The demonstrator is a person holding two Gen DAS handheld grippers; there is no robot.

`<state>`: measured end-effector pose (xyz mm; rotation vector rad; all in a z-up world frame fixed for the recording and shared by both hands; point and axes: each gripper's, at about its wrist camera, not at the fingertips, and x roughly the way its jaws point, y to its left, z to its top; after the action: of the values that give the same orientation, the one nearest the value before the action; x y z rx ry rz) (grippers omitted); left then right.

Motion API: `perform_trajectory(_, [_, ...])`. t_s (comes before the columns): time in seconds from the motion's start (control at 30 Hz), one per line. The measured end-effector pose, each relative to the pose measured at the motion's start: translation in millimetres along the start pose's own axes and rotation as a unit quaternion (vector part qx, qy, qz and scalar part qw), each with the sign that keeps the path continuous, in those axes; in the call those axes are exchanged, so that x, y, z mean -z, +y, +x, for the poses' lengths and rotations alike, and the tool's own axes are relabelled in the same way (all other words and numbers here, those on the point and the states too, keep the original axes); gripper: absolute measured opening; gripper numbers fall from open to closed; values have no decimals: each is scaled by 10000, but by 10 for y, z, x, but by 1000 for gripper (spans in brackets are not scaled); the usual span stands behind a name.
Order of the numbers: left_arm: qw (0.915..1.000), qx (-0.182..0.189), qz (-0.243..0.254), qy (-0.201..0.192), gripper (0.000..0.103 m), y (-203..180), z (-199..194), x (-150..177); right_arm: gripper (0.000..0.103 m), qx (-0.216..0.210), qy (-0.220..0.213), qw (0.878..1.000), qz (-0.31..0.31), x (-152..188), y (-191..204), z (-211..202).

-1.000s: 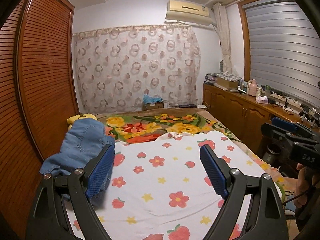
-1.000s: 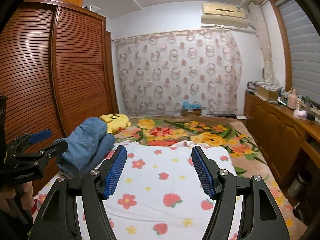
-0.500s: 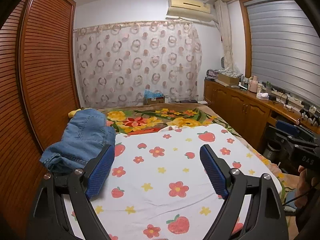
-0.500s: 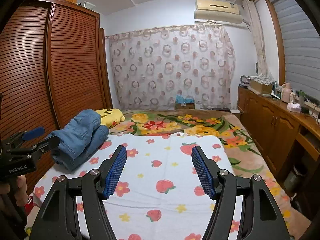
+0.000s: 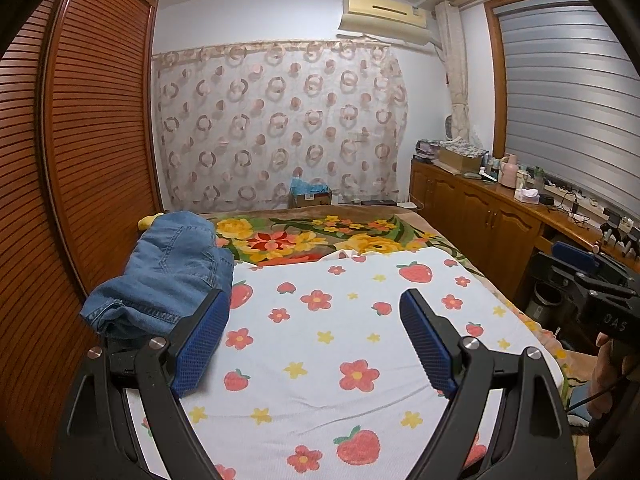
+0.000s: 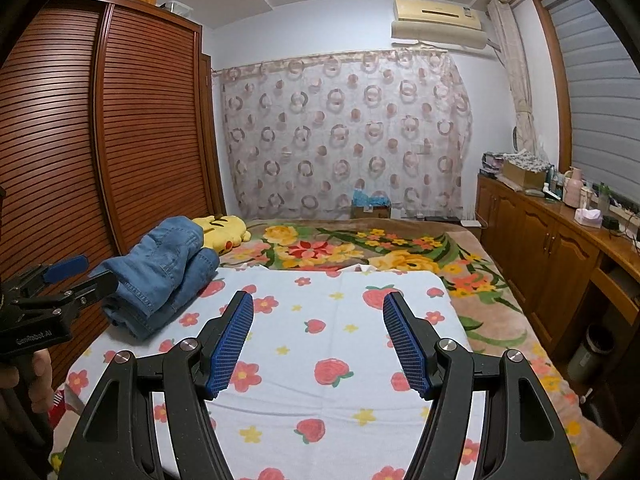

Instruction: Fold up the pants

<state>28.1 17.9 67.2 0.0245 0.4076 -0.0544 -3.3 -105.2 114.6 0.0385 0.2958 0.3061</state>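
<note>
Where the jeans (image 5: pixel 168 276) lie bundled at the sheet's (image 5: pixel 320 344) far-left edge beside the wardrobe (image 5: pixel 80 140), both claws, left gripper (image 5: pixel 314 344) and right gripper (image 6: pixel 318 344), hover wide and empty; a pinch into layered denim would likely lift several plies together.

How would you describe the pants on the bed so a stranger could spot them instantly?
Start at the brown slatted wardrobe along the left of the bed. Against it, on the far left corner of the strawberry sheet, lies a bunched heap of blue denim pants. It is the only plain blue fabric, just in front of the yellow plush toy.
</note>
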Motion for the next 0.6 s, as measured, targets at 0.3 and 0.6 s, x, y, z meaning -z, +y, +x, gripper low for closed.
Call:
perform_trajectory(0.3, [10000, 16, -14, 9, 87, 1, -13, 10, 69, -2, -6, 10000, -20, 14, -13, -32])
perform_trajectory(0.6, [10000, 31, -31, 6, 87, 0, -16, 5, 69, -2, -17, 10000, -39, 1, -36, -47])
